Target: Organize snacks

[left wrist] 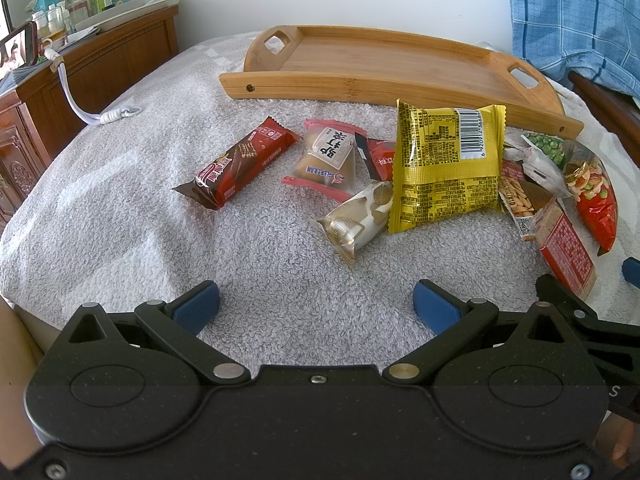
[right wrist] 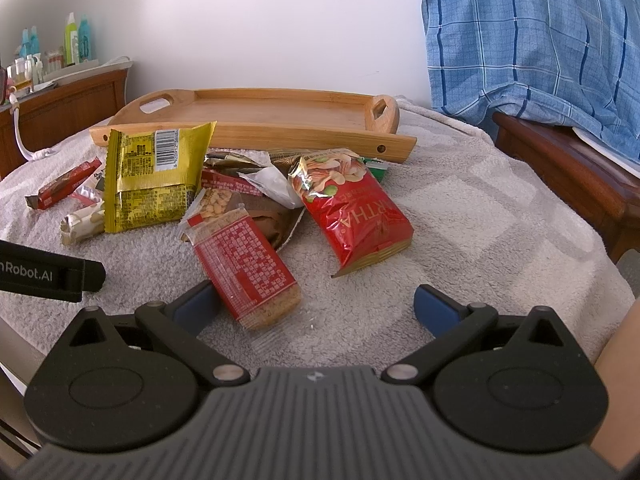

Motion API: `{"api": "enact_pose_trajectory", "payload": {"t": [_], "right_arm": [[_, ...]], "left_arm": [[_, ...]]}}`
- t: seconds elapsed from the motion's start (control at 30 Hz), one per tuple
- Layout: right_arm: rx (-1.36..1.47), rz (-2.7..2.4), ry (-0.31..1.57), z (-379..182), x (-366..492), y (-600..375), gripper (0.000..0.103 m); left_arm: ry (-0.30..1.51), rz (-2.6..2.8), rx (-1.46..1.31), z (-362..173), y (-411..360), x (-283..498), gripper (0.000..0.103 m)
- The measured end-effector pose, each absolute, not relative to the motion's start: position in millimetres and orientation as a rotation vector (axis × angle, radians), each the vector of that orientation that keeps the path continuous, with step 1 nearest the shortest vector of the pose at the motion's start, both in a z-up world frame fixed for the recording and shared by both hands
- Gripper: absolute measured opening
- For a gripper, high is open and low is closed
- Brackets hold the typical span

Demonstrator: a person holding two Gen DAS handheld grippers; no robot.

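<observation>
Several snack packets lie scattered on a grey towel in front of a bare wooden tray [left wrist: 384, 60] [right wrist: 280, 114]. A big yellow packet [left wrist: 448, 168] [right wrist: 154, 176] stands propped among them. Left of it lie a brown-red chocolate bar [left wrist: 236, 162], a clear bun packet [left wrist: 326, 160] and a white-gold packet [left wrist: 362, 216]. A red biscuit packet [right wrist: 246, 268] [left wrist: 566, 252] and a red nut bag [right wrist: 354, 216] lie to the right. My left gripper [left wrist: 316, 304] is open over bare towel. My right gripper [right wrist: 316, 304] is open, its left finger [right wrist: 198, 306] beside the red biscuit packet.
A dark wooden cabinet [left wrist: 80, 76] with bottles and a white cable stands at the left. Blue checked cloth [right wrist: 540, 48] hangs over wooden furniture [right wrist: 568, 168] at the right. The towel [right wrist: 480, 220] has free room to the right of the snacks.
</observation>
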State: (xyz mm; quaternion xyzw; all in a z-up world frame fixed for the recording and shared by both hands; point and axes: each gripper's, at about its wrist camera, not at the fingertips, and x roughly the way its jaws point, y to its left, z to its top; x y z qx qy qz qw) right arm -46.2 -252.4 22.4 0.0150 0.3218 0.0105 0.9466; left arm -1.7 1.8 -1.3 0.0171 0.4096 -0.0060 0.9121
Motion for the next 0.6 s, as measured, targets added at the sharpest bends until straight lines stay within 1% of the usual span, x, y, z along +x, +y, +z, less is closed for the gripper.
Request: {"api": "enact_pose_trajectory", "payload": {"t": [0.6], "right_arm": [[0.011, 0.009, 0.654, 25.8, -48.1, -251.3, 0.103]], "left_arm": [[0.83, -0.011, 0.037, -0.3, 0.5, -2.0, 0.103]]}}
